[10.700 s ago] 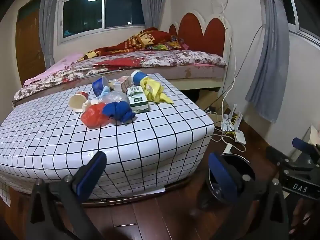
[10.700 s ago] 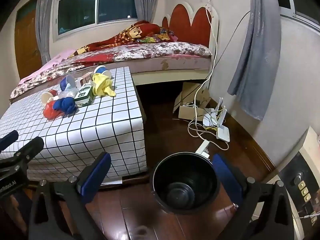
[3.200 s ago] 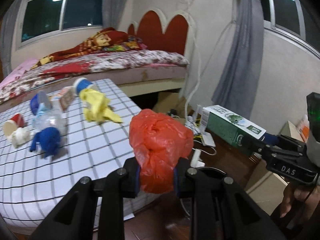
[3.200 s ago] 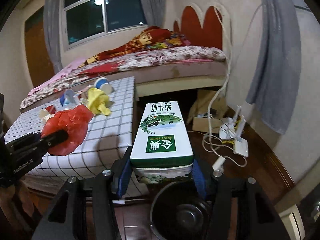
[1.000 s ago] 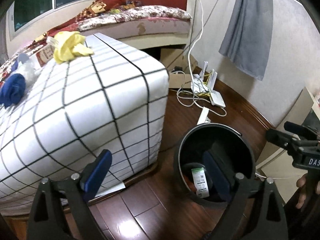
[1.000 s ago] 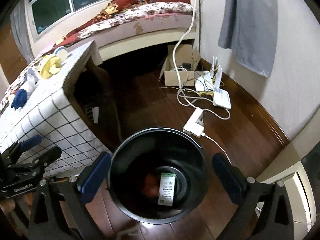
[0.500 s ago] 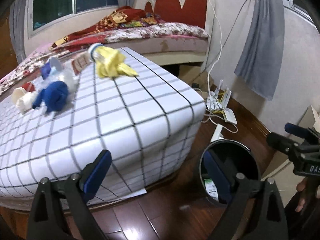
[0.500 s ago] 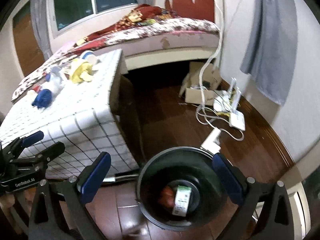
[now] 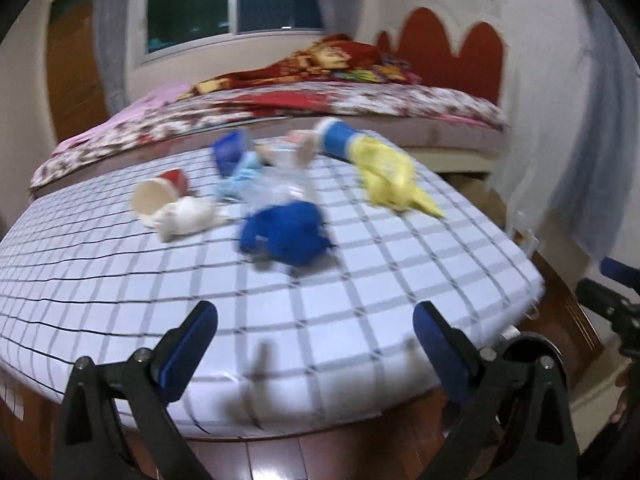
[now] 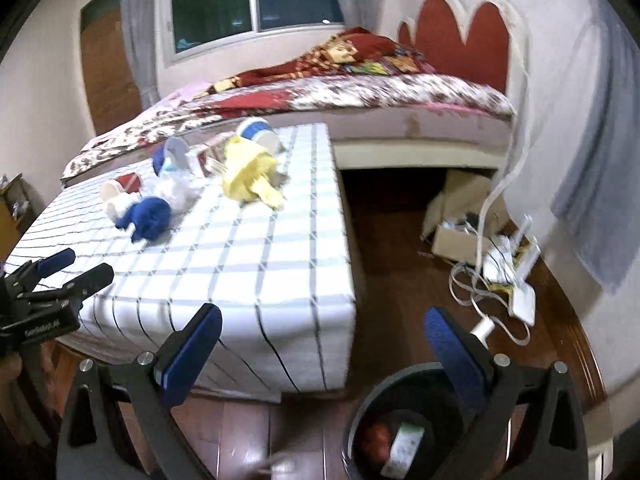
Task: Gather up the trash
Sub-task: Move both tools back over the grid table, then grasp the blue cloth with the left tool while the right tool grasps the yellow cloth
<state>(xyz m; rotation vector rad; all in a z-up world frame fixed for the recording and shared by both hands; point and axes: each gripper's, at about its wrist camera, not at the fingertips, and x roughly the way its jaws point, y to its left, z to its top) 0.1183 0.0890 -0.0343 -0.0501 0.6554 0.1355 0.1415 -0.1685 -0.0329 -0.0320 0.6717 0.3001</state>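
Right wrist view looks down on the bin (image 10: 404, 436), a black round pail on the wood floor (image 10: 400, 248) just beside the desk's near corner. Inside it lie a red bag (image 10: 378, 438) and a white-and-green carton (image 10: 404, 446), side by side. More trash sits well apart from the bin, in a cluster on the far half of the desk (image 10: 248, 264), which wears a white cloth with a black grid. In the left wrist view, blurred by motion, a blue wad (image 9: 286, 236) is nearest, with a white wad (image 9: 186, 218) and a tipped paper cup (image 9: 154, 198) to its left, clear plastic (image 9: 280, 188) behind it, and a yellow wad (image 9: 390, 178) to the right, touching a blue-and-white cup (image 9: 336, 138) lying on its side. A small box among them is too blurred to read.

Both tools are empty. The left gripper (image 9: 316, 344) hangs above the desk's near edge, its jaws wide with nothing between them, having just finished opening. The right gripper (image 10: 322, 344) is above the floor and bin, beside the desk's corner, its jaws also spread wide and empty.

Beyond the desk stands a bed (image 10: 360, 92) with a floral cover and a red headboard (image 10: 464, 44). By the wall on the right lie a white router (image 10: 520, 280), tangled cables and a cardboard box (image 10: 456, 240).
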